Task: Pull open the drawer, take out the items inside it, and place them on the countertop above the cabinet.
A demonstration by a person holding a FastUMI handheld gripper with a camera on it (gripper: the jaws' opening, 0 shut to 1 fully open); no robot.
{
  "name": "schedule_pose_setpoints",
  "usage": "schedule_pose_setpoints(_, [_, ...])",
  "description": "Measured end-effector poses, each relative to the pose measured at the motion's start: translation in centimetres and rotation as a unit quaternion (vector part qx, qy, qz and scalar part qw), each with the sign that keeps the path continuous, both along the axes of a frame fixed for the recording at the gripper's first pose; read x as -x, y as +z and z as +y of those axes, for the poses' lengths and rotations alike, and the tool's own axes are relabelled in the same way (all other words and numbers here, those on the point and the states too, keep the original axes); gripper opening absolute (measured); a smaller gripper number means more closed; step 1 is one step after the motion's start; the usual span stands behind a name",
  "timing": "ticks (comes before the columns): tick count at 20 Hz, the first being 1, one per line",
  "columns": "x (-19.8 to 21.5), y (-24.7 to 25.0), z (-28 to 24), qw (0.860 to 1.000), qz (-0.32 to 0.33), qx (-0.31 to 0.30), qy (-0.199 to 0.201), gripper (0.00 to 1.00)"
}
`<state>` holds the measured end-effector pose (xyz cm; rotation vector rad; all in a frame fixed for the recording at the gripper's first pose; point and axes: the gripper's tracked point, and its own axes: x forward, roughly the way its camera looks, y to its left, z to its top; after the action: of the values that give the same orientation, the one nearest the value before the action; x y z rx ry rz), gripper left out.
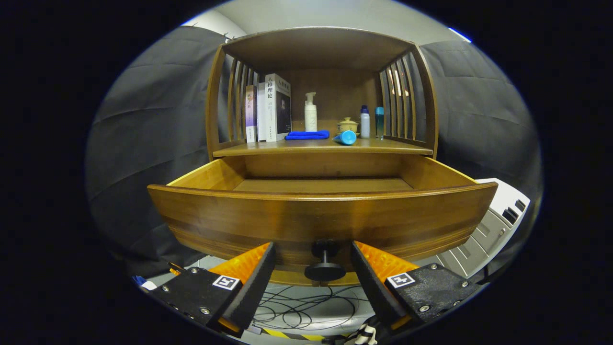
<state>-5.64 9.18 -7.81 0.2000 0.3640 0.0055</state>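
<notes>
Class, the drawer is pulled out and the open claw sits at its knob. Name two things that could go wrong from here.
1. The claw is open with the knob between its fingers, untouched; lifting carelessly could snag it.
2. The countertop is already crowded with the books, blue cloth and lying blue tube; anything placed there might knock the tube rolling off.

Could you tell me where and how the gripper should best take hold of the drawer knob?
Grip the drawer knob by its narrow stem, behind the round cap, coming straight on from the front. The cap flares wider than the stem, so it should stop slipping. The open gripper already has a finger either side.
</notes>
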Motion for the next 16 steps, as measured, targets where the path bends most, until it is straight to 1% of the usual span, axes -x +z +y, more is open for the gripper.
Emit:
schedule_pose_setpoints(2, [-0.2,0.3,0.0,1.0,-0.01,-0.01,-0.013,0.93])
schedule_pose_setpoints(6, [-0.2,0.2,-0.1,1.0,-0.011,0.004,-0.017,0.92])
schedule_pose_setpoints(11, [-0.8,0.1,-0.3,1.0,-0.008,0.008,-0.013,0.92])
schedule_pose_setpoints(14, [-1.6,0.1,-0.5,1.0,-0.009,0.008,-0.009,0.95])
schedule_pose_setpoints(16, [-2.0,0.1,-0.5,1.0,-0.008,0.01,-0.007,0.95])
